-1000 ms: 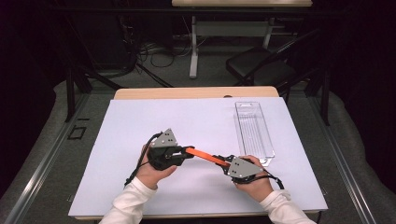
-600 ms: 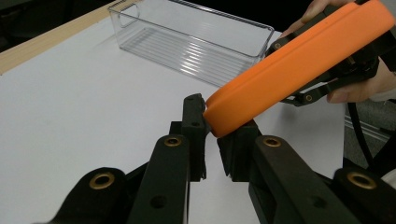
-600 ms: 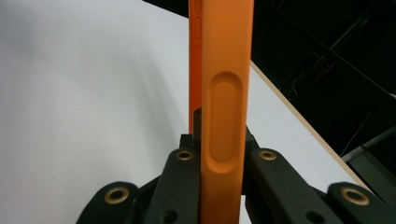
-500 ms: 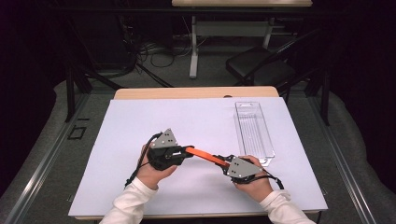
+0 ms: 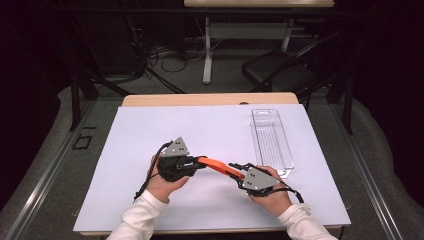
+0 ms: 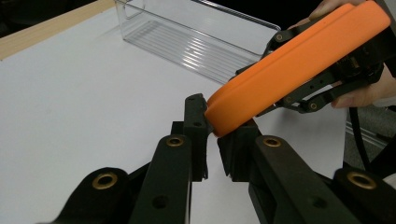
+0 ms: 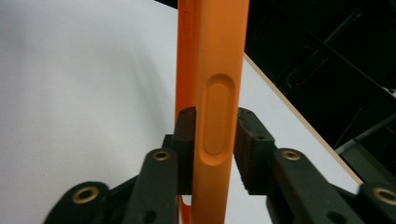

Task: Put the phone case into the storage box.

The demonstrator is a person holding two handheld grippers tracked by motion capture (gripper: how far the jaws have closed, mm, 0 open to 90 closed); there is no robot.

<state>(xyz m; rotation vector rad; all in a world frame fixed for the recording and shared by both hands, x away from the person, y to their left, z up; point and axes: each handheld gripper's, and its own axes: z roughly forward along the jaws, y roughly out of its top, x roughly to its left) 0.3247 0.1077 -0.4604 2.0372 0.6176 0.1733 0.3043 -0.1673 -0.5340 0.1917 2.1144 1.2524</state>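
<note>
One orange case (image 5: 219, 166), one clear tray (image 5: 271, 141), two tools. Case spans gap above white worktop (image 5: 150, 135) near edge. Left tool (image 6: 211, 140) pinches its left end. Right tool (image 7: 212, 140) jaws just easing apart, case between them; tray far right.

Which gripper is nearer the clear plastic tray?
Right. The right gripper sits just beside the near end of the clear plastic rectangular tray; the left gripper is farther away, across the orange phone case both grippers reach.
</note>
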